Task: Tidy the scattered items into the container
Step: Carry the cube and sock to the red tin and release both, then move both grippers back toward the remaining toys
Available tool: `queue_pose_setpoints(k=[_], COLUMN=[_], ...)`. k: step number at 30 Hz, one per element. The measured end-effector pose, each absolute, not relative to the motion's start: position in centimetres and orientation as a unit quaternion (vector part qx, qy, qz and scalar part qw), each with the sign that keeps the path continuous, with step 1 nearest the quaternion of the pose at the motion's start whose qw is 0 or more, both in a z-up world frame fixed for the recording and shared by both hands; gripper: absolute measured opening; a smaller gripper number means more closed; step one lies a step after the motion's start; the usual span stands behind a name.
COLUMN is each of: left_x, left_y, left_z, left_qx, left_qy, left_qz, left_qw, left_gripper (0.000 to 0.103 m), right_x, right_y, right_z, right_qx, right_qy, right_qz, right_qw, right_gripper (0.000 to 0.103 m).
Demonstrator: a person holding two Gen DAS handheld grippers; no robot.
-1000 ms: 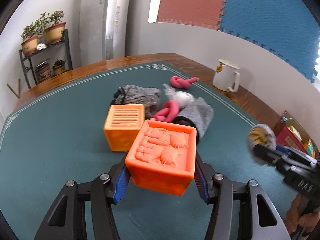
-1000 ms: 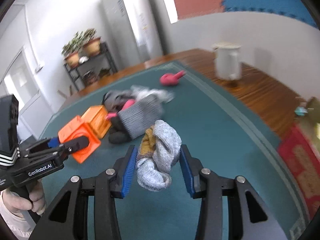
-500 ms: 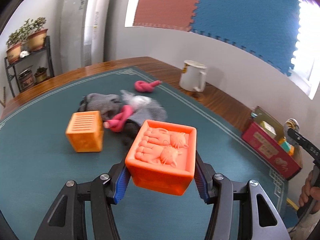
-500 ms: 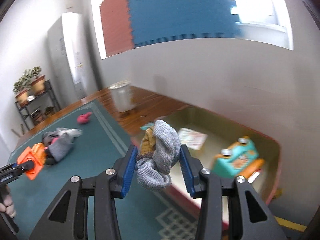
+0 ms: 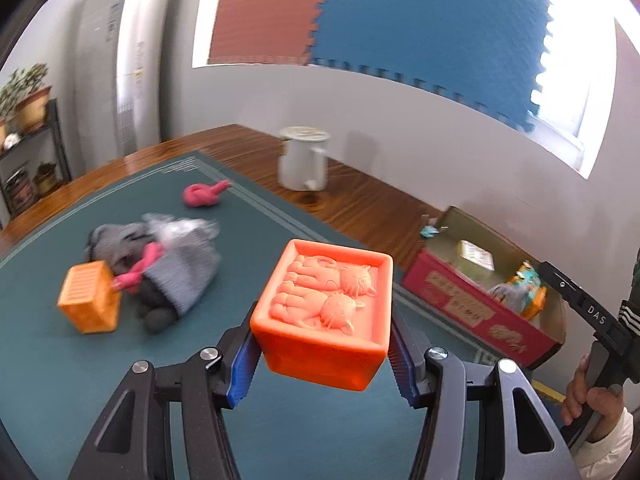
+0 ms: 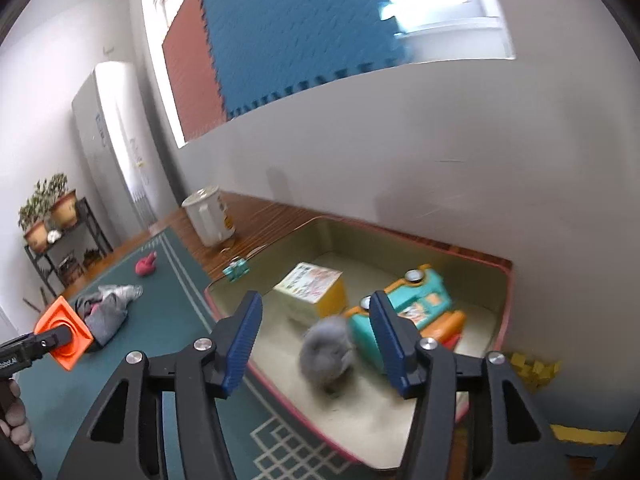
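Observation:
My left gripper [image 5: 322, 350] is shut on an orange block with cat reliefs [image 5: 326, 312] and holds it above the green mat; the block also shows in the right wrist view [image 6: 66, 334]. My right gripper [image 6: 316, 340] is open above the red-rimmed container [image 6: 506, 304]. The grey sock ball [image 6: 326, 354], blurred, is inside the container below the jaws. The container also shows in the left wrist view [image 5: 476, 310]. On the mat lie a second orange block [image 5: 90, 302], a pile of grey socks [image 5: 176, 260] and a pink knotted rope [image 5: 204, 196].
A white mug [image 5: 304, 164] stands on the wooden table edge behind the mat. The container holds a teal toy car [image 6: 420, 300] and a yellow box [image 6: 314, 288]. A plant shelf [image 6: 56, 236] stands at the far left. Yellow pieces [image 6: 532, 368] lie right of the container.
My right gripper opened and let the sock ball go; it now sits inside the container. My left gripper swung right toward the container with the orange block still held.

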State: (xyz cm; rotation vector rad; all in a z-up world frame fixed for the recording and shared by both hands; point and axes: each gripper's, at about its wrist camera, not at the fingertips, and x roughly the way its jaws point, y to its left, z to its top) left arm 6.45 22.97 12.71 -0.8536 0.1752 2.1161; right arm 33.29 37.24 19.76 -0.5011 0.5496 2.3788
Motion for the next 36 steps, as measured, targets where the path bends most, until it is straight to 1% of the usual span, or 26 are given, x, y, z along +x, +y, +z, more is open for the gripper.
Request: queue_pose_setpoints(k=[7, 11, 19, 24, 26, 28, 36], left_x=[9.0, 10.3, 12.2, 13.6, 13.8, 13.9, 12.1], left_y=[29.7, 33.5, 39.5, 41.3, 41.6, 41.6, 39.5], left_z=[13.9, 14.3, 13.2, 12.0, 11.8, 11.7, 11.7], left_qx=[-0.326, -0.320, -0.333, -0.336, -0.331, -0.324, -0.331], left_qy=[0.095, 0.105, 0.126, 0.144, 0.147, 0.149, 0.131], left_qz=[0.821, 0.806, 0.770, 0.750, 0.747, 0.748, 0.762], left_qw=[0.459, 0.486, 0.529, 0.552, 0.557, 0.560, 0.540], left_gripper=[0.058, 0.058, 0.058, 0.059, 0.061, 0.062, 0.062], right_x=[35.7, 36.9, 38.1, 38.2, 38.0, 37.9, 37.1], right_y=[38.9, 39.4, 40.2, 40.6, 40.5, 40.3, 39.3], right_z=[19.5, 19.6, 19.6, 19.2, 19.2, 19.2, 19.3], right_qx=[-0.172, -0.163, -0.158, -0.159, -0.160, -0.161, -0.164], right_qy=[0.225, 0.219, 0.218, 0.224, 0.224, 0.222, 0.219], right_qz=[0.901, 0.900, 0.897, 0.894, 0.895, 0.896, 0.901], right_qw=[0.328, 0.339, 0.351, 0.353, 0.351, 0.349, 0.336], right_gripper=[0.060, 0.060, 0.060, 0.060, 0.060, 0.060, 0.060])
